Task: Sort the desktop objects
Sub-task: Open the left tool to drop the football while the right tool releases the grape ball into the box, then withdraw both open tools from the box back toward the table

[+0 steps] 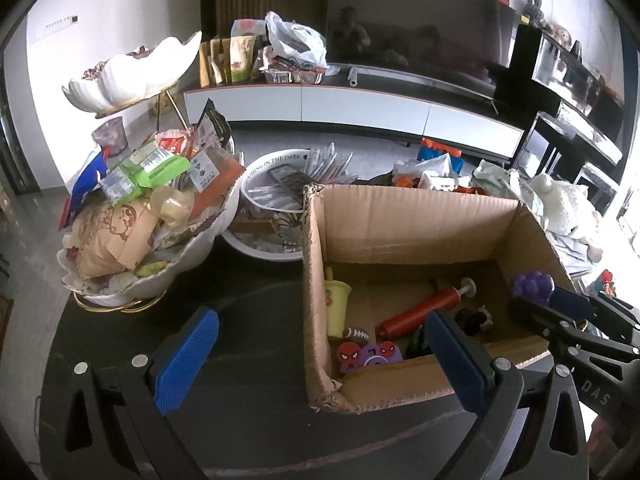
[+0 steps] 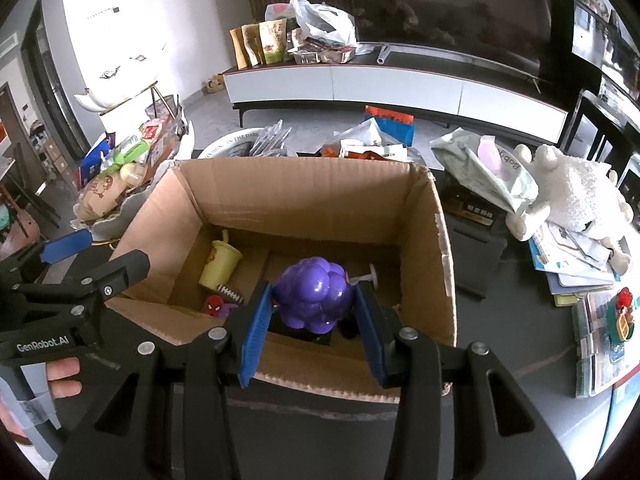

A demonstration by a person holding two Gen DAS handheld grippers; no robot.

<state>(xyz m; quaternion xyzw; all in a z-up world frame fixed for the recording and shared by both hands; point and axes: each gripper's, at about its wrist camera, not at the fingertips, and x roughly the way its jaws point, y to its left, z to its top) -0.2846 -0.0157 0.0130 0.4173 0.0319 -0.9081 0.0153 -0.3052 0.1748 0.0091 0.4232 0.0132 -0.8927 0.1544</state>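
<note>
Grapes (image 2: 313, 295), purple, glossy plastic, lobed, sit pinched between the blue pads of the right gripper (image 2: 315, 313), held above the open box (image 2: 304, 196) near its front wall. In the left wrist view the same bunch shows over the box's right rim.

Box edges: front rim ragged and torn at the left corner, right wall upright, back wall tall, left flap leaning outward. Inside on the floor: yellow cup (image 2: 219, 265) tipped toward the left wall, red pump (image 1: 420, 307) lying diagonally across the middle, small football (image 1: 357, 333), spider-face toys (image 1: 368, 354) at the front left. Bare cardboard floor shows toward the back and right of the box.

Left gripper (image 1: 320, 354): jaws spread wide, nothing between them, straddling the box's front left corner; one pad over dark bench (image 1: 256, 296), the other over the box front.

Room around the box: open bench strip to the left, running up to a snack-filled dish (image 1: 136, 216) and a white bowl (image 1: 260, 216) behind. Right side crowded: plush (image 2: 576, 196), bag (image 2: 480, 168), stacked books (image 2: 576, 268) near the wall.
</note>
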